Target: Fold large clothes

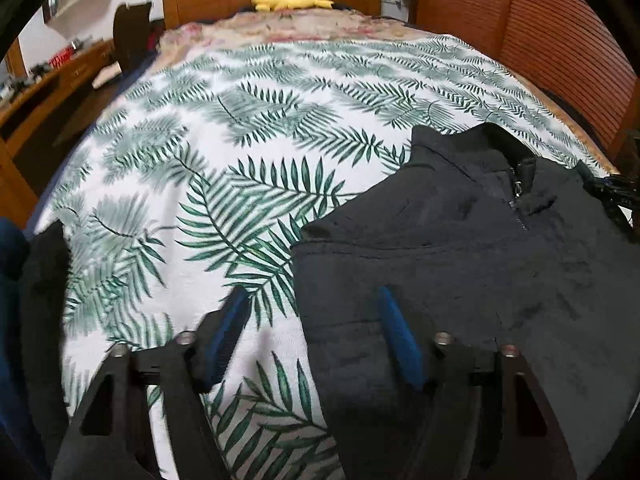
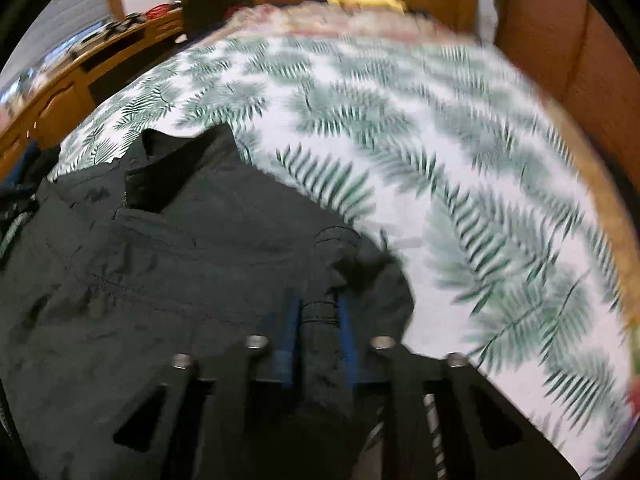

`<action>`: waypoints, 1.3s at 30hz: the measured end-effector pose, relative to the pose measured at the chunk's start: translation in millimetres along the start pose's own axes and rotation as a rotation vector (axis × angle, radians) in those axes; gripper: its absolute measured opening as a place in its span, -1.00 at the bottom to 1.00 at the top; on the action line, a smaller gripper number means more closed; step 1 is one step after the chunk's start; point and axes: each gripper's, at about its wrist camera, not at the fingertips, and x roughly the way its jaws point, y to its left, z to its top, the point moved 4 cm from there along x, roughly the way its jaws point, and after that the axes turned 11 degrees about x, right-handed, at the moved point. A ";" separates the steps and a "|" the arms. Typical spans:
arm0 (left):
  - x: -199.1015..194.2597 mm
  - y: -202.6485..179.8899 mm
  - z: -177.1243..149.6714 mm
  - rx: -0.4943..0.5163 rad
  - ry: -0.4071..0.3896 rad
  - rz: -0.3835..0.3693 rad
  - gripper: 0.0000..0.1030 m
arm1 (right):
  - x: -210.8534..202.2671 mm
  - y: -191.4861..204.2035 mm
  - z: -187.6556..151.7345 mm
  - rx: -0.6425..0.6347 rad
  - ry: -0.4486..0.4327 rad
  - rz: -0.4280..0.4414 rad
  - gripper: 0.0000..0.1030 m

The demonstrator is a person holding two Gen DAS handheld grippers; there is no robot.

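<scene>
The black jacket (image 1: 460, 256) lies near the foot edge of the bed (image 1: 240, 128), soft, bulky and likely floppy, the right gripper (image 2: 320, 312) clenched on its sleeve cuff, the left gripper (image 1: 312, 320) spread wide over its side edge.

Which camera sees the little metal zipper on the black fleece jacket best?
The left wrist view: the small metal zipper pull on the black fleece jacket shows sharply below the collar. The right wrist view is blurred; no zipper is discernible there.
</scene>
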 end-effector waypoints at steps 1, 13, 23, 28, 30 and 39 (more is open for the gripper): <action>1.8 -0.5 -0.5 -0.002 0.001 -0.029 0.04 | -3.7 2.2 4.1 -0.004 -0.033 0.004 -0.83; -36.0 3.1 36.1 0.021 -0.124 0.071 -0.88 | -14.2 15.1 76.8 0.016 -0.316 -0.049 -0.87; -42.5 23.2 99.0 0.000 -0.232 0.187 -0.88 | 34.6 19.9 110.2 0.112 -0.272 -0.273 -0.87; -29.0 15.8 103.9 0.023 -0.207 0.191 -0.87 | 67.2 23.2 108.0 0.117 -0.165 -0.282 -0.87; -26.7 14.7 100.7 0.010 -0.195 0.182 -0.81 | 74.0 23.3 106.7 0.121 -0.121 -0.267 -0.71; -55.8 -1.8 78.9 -0.002 -0.223 0.150 0.35 | 20.2 27.0 80.8 0.044 -0.109 -0.199 -0.18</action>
